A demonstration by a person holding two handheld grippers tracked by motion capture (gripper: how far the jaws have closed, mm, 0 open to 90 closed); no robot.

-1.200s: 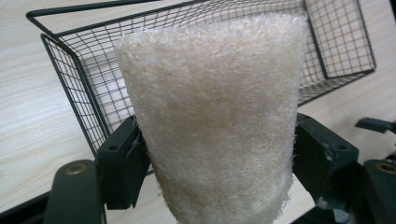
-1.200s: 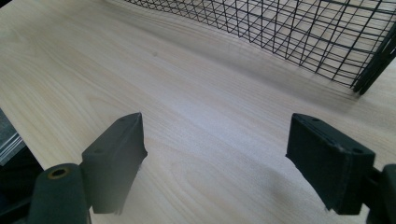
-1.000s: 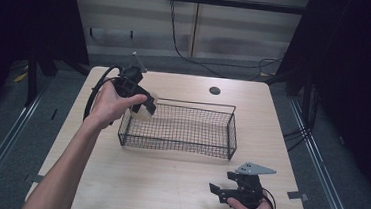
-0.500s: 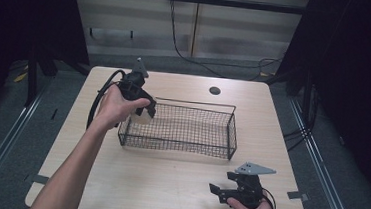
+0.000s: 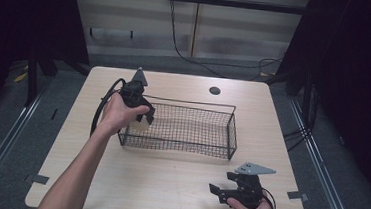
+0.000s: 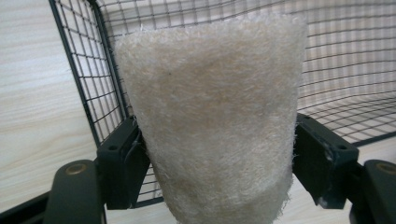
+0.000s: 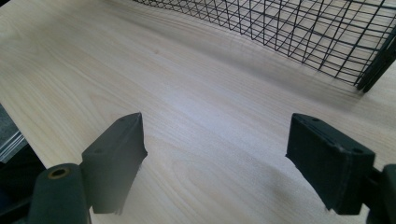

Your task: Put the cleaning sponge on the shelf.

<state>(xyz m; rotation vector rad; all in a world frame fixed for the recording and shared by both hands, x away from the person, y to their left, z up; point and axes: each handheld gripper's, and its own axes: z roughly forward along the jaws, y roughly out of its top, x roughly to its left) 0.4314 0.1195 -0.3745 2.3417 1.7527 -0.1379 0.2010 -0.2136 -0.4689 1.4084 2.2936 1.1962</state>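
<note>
Left gripper (image 5: 145, 115) sits at the left end of the wire basket (image 5: 231, 133), above the near-left corner, jaws clamped on a pale fuzzy pad (image 6: 210, 116) that looks like a sponge or scouring pad. In the left gripper view the pad stands between the two black jaws, pinched at its lower half, upper part free in front of the basket's mesh wall. In the high view the pad (image 5: 140, 123) shows as a light patch just under the gripper, at or just inside the basket's left end; cannot tell if it touches the mesh.

Handling, as a guess: light, soft, compressible, fibrous surface so not slippery, not fragile. It narrows where the jaws squeeze it, so it gives under pressure. A grip across the narrow width near one end, as here, looks fine; a pinch on the edge might let it flop or fold. Fibres could snag on the wire when lowered.

Table (image 5: 167, 188) is light wood, bare in the middle.

Right gripper (image 5: 226, 192) rests low near the front-right edge of the table, well apart from the basket. In the right gripper view its jaws stand wide apart with nothing between them, only tabletop (image 7: 196, 107), and the basket corner (image 7: 369, 74) ahead.
</note>
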